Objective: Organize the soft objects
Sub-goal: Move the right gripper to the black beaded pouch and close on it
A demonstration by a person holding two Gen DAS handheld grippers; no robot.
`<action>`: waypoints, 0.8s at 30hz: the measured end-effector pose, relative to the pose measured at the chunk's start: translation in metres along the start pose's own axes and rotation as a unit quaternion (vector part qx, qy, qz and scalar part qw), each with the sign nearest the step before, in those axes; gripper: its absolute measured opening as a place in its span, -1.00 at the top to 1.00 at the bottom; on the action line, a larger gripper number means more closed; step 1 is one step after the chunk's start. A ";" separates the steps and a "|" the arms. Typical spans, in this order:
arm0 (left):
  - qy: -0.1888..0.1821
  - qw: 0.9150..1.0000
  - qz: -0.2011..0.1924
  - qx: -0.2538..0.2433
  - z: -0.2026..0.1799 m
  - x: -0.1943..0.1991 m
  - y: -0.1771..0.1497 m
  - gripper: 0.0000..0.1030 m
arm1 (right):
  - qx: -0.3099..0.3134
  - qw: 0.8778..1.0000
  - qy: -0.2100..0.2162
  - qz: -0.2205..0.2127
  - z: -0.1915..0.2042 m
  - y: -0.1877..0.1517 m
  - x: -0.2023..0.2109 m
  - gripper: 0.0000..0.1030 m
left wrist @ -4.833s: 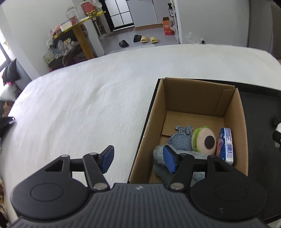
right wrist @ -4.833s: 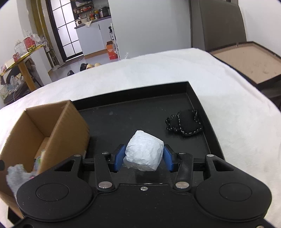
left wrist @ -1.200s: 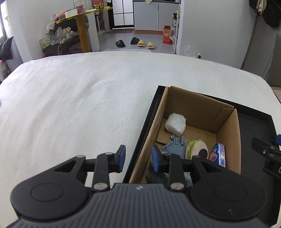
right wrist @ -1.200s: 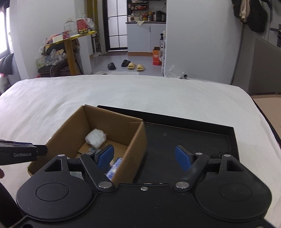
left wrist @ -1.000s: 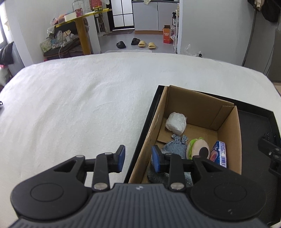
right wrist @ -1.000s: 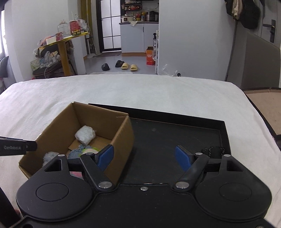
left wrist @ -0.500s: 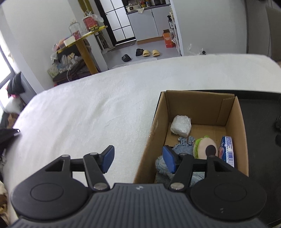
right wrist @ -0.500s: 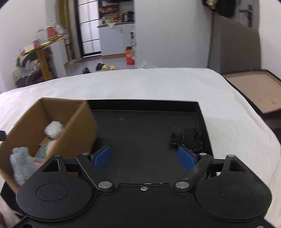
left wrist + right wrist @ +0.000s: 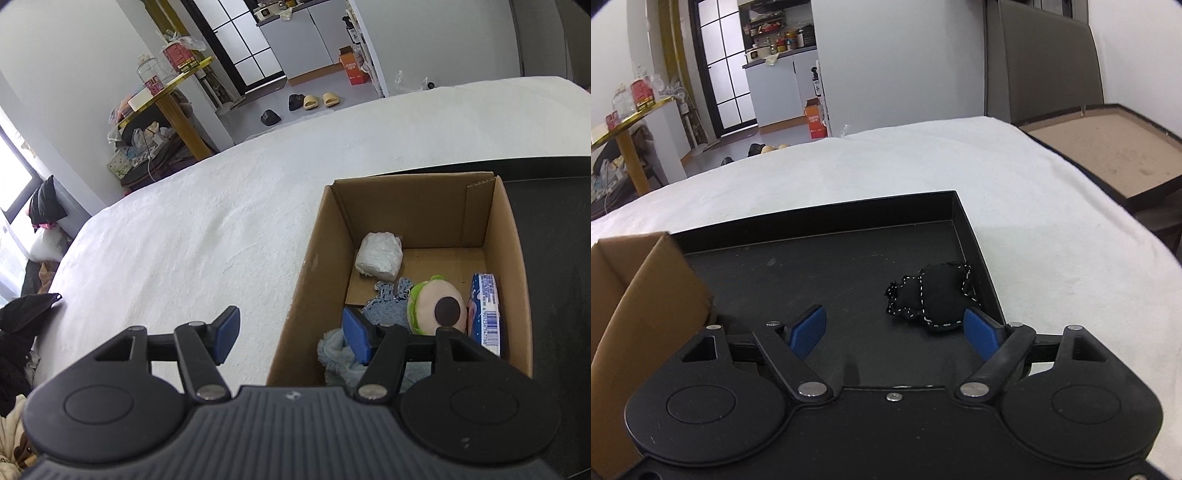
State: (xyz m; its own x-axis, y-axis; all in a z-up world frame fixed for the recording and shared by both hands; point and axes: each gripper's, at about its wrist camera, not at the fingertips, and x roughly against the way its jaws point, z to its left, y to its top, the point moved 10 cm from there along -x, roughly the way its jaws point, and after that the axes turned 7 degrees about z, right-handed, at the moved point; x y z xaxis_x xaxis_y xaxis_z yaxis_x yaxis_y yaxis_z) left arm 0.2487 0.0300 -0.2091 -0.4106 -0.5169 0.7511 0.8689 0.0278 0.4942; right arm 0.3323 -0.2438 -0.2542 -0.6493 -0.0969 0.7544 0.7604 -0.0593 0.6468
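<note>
A cardboard box [image 9: 506, 225] stands at the left end of a black tray [image 9: 820, 273]. In it lie a white wrapped bundle [image 9: 378, 256], a denim piece [image 9: 388, 308], a green and cream plush [image 9: 436, 304], a blue packet [image 9: 484, 306] and a fluffy pale blue cloth [image 9: 334, 352]. My left gripper [image 9: 291, 334] is open and empty, straddling the box's left wall near its front corner. A black pouch with white stitching [image 9: 932, 293] lies on the tray near its right rim. My right gripper [image 9: 895, 334] is open and empty just before the pouch.
The tray sits on a white cloth-covered surface [image 9: 192, 236]. The box corner [image 9: 646, 295] shows at the left of the right wrist view. A brown framed board [image 9: 1100, 147] lies beyond the right edge. Shelves and slippers [image 9: 314, 101] stand far behind.
The white bundle went from my right gripper into the box. My right gripper has swung right from the box toward the black pouch. My left gripper opened wider by the box wall.
</note>
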 end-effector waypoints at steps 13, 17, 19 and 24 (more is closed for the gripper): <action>0.022 0.999 0.012 -0.028 -0.013 -0.009 0.003 -0.17 | 0.019 0.999 -0.034 0.002 -0.007 -0.001 -0.026 -0.31; 0.024 0.999 0.009 -0.034 -0.014 -0.007 0.003 -0.17 | 0.023 0.998 -0.062 -0.002 -0.015 -0.002 -0.024 0.20; 0.022 0.999 0.005 -0.031 -0.013 -0.004 0.003 -0.17 | 0.022 0.997 -0.070 -0.003 -0.019 -0.003 -0.020 0.52; 0.014 1.000 0.002 -0.019 -0.006 -0.001 0.002 -0.17 | 0.024 0.998 -0.061 0.001 -0.018 -0.006 -0.008 0.64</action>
State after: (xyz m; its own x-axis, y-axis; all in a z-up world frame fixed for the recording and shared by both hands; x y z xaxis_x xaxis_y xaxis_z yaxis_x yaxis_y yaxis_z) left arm 0.2524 0.0254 -0.2111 -0.3999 -0.5400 0.7406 0.8806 -0.0022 0.4739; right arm 0.3329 -0.2607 -0.2663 -0.6469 0.0243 0.7622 0.7622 -0.0109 0.6473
